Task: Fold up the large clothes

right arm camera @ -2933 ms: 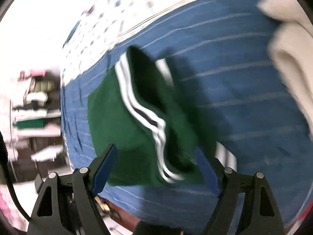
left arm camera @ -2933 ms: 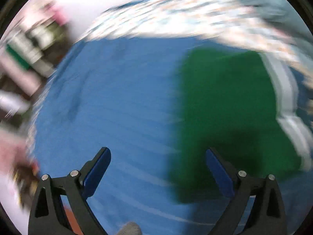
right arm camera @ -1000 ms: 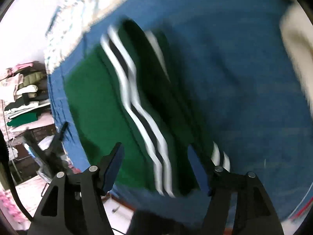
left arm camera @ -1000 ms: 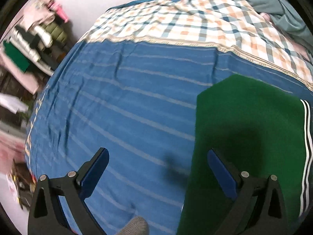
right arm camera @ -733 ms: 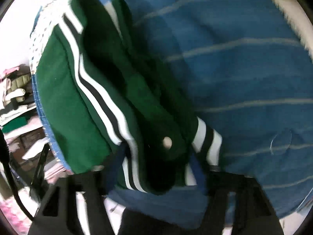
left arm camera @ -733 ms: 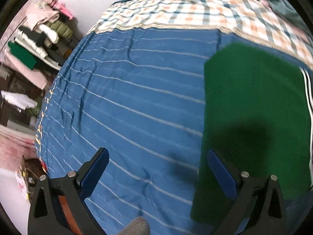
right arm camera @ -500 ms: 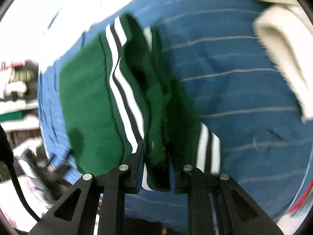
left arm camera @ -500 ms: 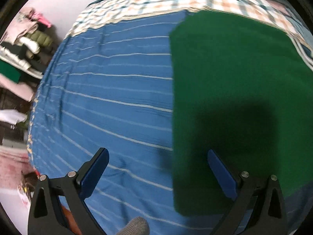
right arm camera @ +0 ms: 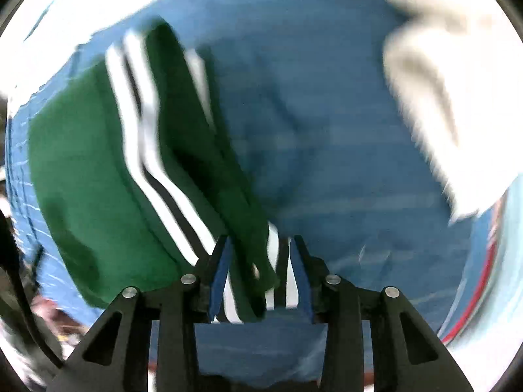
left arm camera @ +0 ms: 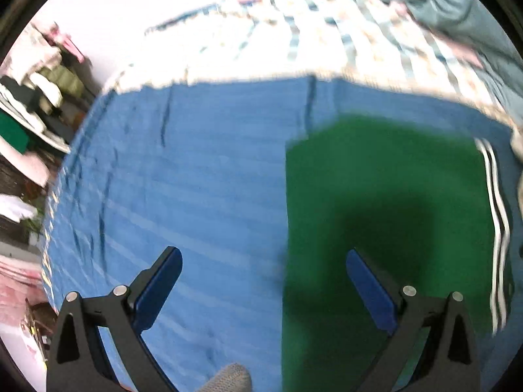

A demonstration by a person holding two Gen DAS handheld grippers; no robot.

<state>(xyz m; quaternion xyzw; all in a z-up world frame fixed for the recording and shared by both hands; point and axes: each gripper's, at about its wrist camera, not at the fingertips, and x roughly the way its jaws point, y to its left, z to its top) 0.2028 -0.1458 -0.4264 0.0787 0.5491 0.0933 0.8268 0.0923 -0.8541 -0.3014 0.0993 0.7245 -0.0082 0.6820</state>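
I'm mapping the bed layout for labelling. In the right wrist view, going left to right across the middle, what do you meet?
Green garment → its white and black stripes → bare blue striped bedsheet → cream fabric at the right edge.

Two black hand-held grippers with blue finger pads

The left gripper has black angular arms with triangular cut-outs, silver round screw heads and flat blue pads; a grey knitted glove tip shows at the frame's bottom edge. The right gripper has the same black frame, silver screws and blue pads, with a black cable at the left edge.
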